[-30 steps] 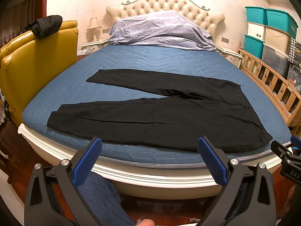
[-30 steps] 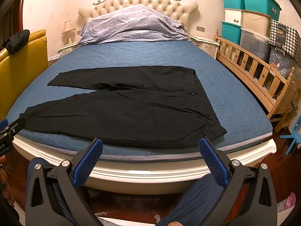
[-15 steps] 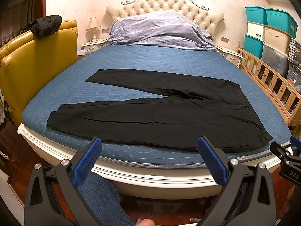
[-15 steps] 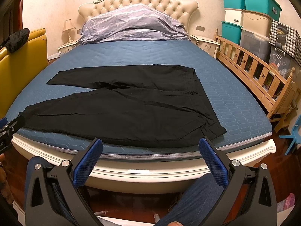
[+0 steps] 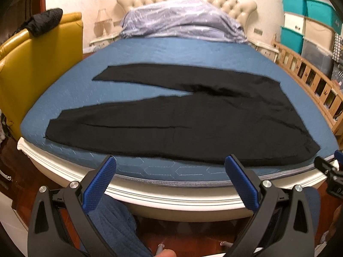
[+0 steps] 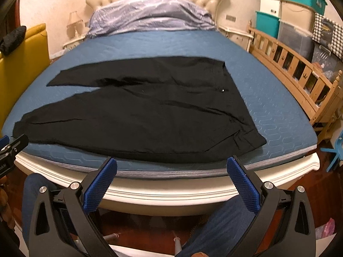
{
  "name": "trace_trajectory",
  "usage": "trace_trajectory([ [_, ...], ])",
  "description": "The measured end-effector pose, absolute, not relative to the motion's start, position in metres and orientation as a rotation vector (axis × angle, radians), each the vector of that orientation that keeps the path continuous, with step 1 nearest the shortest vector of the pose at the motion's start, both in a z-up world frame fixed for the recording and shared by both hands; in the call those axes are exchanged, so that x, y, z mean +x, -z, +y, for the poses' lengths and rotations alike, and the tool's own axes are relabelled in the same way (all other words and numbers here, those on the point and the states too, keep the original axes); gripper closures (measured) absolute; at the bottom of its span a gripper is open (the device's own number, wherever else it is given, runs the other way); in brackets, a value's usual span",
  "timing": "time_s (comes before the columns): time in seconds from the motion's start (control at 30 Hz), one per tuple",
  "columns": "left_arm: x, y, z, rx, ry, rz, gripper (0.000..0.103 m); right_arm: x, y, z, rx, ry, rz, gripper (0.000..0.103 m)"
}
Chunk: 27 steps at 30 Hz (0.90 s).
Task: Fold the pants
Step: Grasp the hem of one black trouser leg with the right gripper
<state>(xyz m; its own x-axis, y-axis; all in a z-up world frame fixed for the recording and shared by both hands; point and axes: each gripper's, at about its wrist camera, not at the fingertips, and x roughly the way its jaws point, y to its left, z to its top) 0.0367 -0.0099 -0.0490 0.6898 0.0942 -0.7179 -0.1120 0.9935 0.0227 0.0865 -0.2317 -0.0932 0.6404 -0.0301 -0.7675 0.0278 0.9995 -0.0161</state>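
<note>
Left wrist view: my left gripper [image 5: 170, 167] hangs with its blue pads [image 5: 99, 184] spread wide apart, holding nothing, just short of the bed's near edge. The pants [image 5: 182, 120] lie flat and unfolded on the blue mattress [image 5: 182, 49], waistband to my right, legs splayed in a V toward the yellow chair [image 5: 32, 68]. The near leg runs along the mattress edge. From the right wrist, my right gripper [image 6: 171, 168] is likewise spread and empty, apart from the cloth, aimed at the waist end. A quilt [image 6: 150, 15] is heaped by the headboard. My knee [image 6: 216, 224] shows below the right gripper.
</note>
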Motion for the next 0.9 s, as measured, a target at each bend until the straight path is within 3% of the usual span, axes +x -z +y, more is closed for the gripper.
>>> trace_trajectory([
  [0.23, 0.091, 0.085, -0.005, -0.015, -0.14, 0.914, 0.001, 0.165, 0.097, -0.27, 0.028, 0.002, 0.91, 0.004],
  [0.63, 0.148, 0.114, 0.02, -0.099, -0.122, 1.011, 0.001, 0.418, 0.114, -0.402, 0.152, 0.017, 1.086, 0.004],
  [0.9, 0.159, 0.129, 0.047, -0.121, -0.17, 1.048, 0.001, 0.524, 0.153, -0.407, -0.22, -0.048, 1.141, 0.004],
])
